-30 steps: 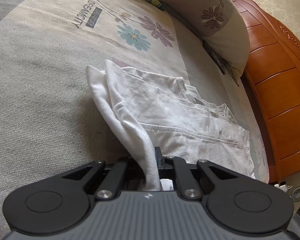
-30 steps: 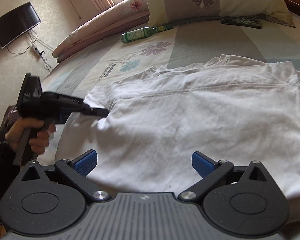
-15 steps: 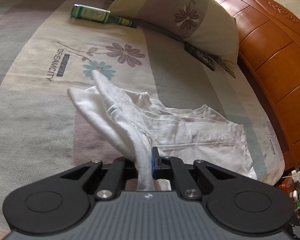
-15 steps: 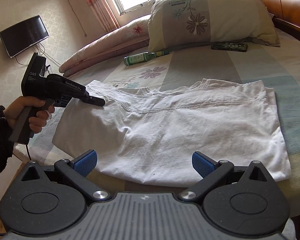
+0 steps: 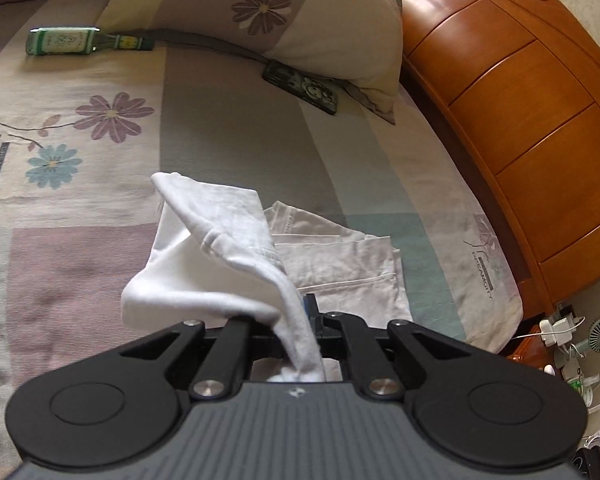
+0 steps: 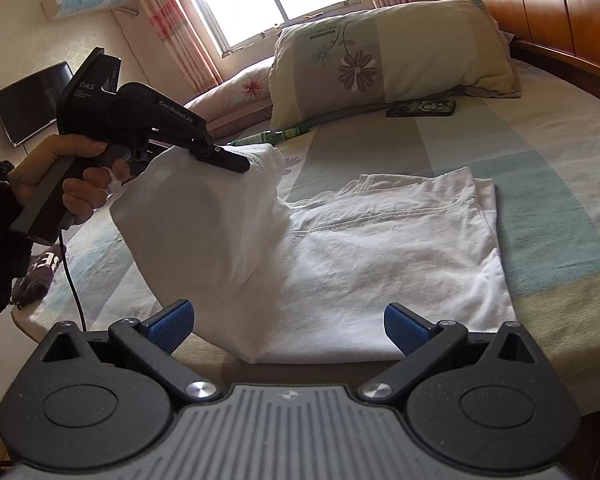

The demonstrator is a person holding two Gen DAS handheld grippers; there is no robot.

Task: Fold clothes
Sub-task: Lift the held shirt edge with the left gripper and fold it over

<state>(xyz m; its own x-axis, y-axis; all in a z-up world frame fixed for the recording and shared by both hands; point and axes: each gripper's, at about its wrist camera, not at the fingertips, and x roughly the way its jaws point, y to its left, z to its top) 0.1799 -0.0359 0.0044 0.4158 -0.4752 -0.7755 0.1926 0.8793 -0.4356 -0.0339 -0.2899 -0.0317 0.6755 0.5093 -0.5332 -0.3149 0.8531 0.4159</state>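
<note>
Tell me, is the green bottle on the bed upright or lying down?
Lying down. The green bottle rests on its side on the bedsheet, neck toward the pillow.

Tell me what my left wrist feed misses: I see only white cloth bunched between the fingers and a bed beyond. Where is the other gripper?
Observer: The right gripper hangs at the near edge of the bed, open, holding nothing.
Operator: How much of the white garment have I lifted?
Observer: Only its left side; the left gripper holds that end up in the air, while the rest lies flat on the bed.
Operator: Anything near my hand?
Observer: A dark patterned cloth lies at the bed's edge below the left hand.
</note>
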